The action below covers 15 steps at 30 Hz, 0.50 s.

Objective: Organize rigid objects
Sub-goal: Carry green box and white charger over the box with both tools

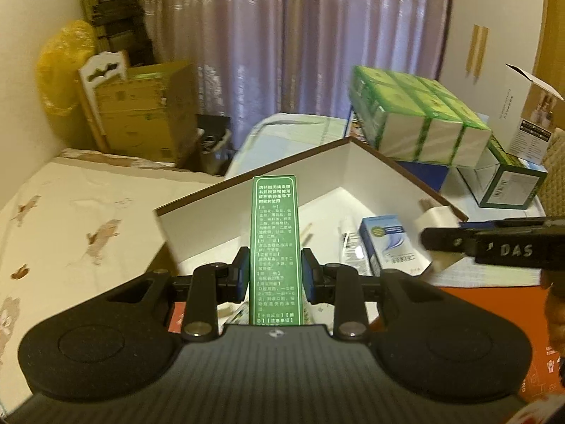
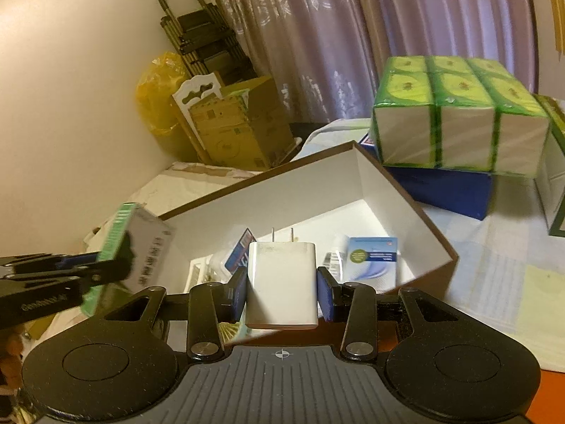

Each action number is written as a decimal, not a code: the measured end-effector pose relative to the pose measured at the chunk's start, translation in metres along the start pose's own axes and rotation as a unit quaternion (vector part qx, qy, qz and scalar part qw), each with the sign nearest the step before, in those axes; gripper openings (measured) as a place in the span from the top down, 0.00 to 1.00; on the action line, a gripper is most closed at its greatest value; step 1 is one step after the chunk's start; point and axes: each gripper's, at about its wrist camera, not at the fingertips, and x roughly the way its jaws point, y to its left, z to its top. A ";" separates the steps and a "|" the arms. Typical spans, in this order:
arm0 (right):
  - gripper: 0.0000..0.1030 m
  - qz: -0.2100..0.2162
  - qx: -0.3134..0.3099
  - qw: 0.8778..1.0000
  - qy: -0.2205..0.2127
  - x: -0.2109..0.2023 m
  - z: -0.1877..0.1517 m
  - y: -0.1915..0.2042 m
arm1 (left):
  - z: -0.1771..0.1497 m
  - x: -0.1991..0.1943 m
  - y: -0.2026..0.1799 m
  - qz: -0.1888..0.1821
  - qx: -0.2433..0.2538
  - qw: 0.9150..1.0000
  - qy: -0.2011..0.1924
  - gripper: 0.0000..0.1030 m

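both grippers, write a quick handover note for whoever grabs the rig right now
Left gripper: shut on the green carton, held upright in front of the open box.
Right gripper: shut on the white charger, prongs up, also near the box.
In the box already: a blue carton, a tube and a few other small items.
Left to do: place the green carton and the charger, presumably in the box.

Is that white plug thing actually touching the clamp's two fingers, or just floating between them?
Touching. In the right wrist view, the white charger sits squeezed between the right gripper, both blue pads pressed flat against its sides, no gap.
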 end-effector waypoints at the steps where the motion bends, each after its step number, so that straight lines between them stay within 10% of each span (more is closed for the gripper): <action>1: 0.64 -0.001 0.004 1.000 0.002 0.006 0.002 -0.001 | 0.004 0.007 -0.002 -0.005 0.004 1.000 0.002 0.75; 15: 0.64 -0.042 0.082 0.995 0.041 0.081 0.025 -0.036 | 0.039 0.122 -0.021 -0.066 0.044 0.995 0.059 0.75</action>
